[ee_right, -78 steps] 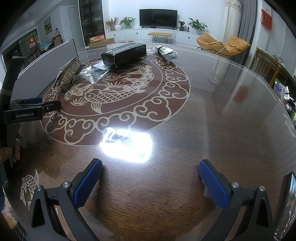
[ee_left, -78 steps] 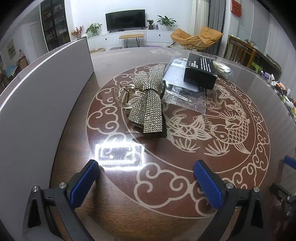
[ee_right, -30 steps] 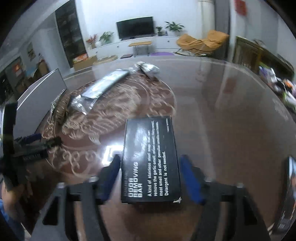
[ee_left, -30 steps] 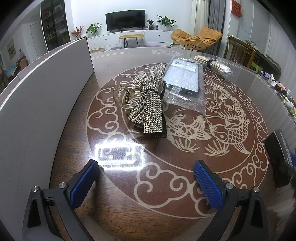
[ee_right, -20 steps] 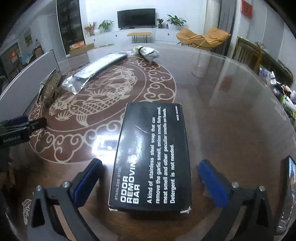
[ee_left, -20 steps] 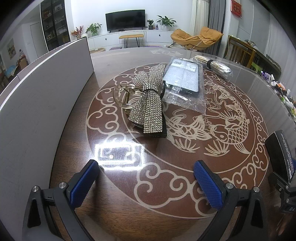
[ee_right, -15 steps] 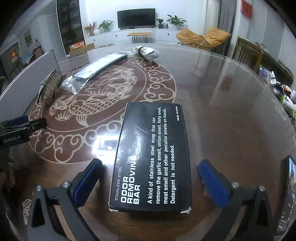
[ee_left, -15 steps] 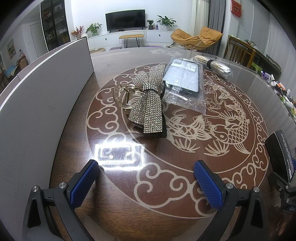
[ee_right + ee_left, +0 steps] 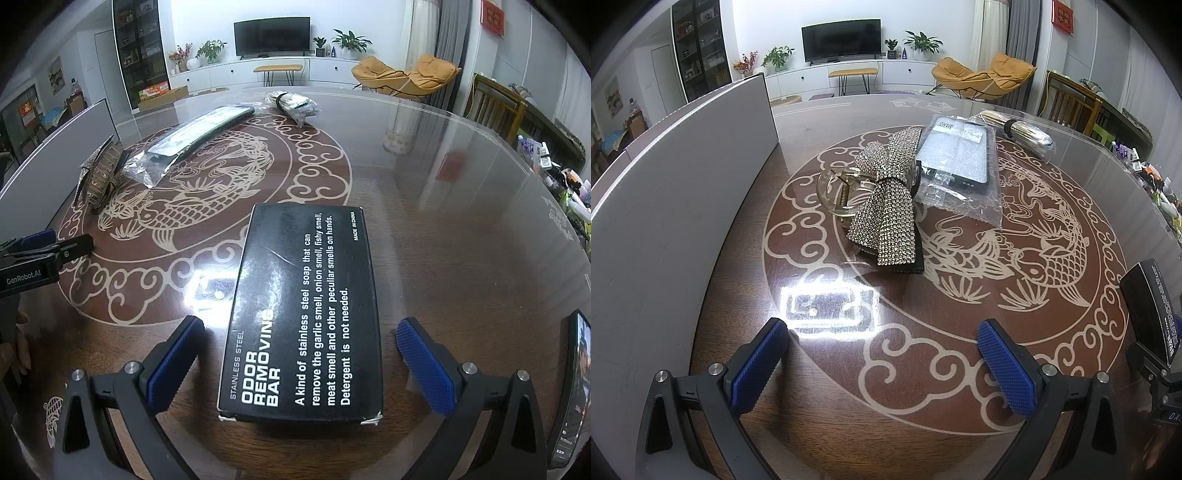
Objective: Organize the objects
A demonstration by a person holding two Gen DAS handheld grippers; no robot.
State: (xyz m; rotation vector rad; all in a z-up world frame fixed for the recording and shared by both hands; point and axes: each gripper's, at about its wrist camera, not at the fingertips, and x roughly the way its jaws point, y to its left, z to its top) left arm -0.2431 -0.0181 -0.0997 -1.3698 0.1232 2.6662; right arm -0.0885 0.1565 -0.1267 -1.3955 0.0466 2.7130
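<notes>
While the box (image 9: 301,314) lies flat between the spread, non-touching pads of the right gripper (image 9: 299,363), long axis pointing away, the left gripper (image 9: 882,363) is held agape, well short of the bow (image 9: 886,206).

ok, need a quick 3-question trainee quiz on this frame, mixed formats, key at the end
1. True or false: the right gripper is clamped on the black box.
2. Multiple choice: what lies directly beside the rhinestone bow, on its right in the left wrist view? A) a white mug B) a phone case in a clear bag C) a pair of scissors
3. Fill in: the box's largest printed words read "ODOR ____ BAR".

Key
1. False: its jaws stand wide open, and the box lies flat on the table between them with a gap on each side.
2. B
3. REMOVING
</notes>
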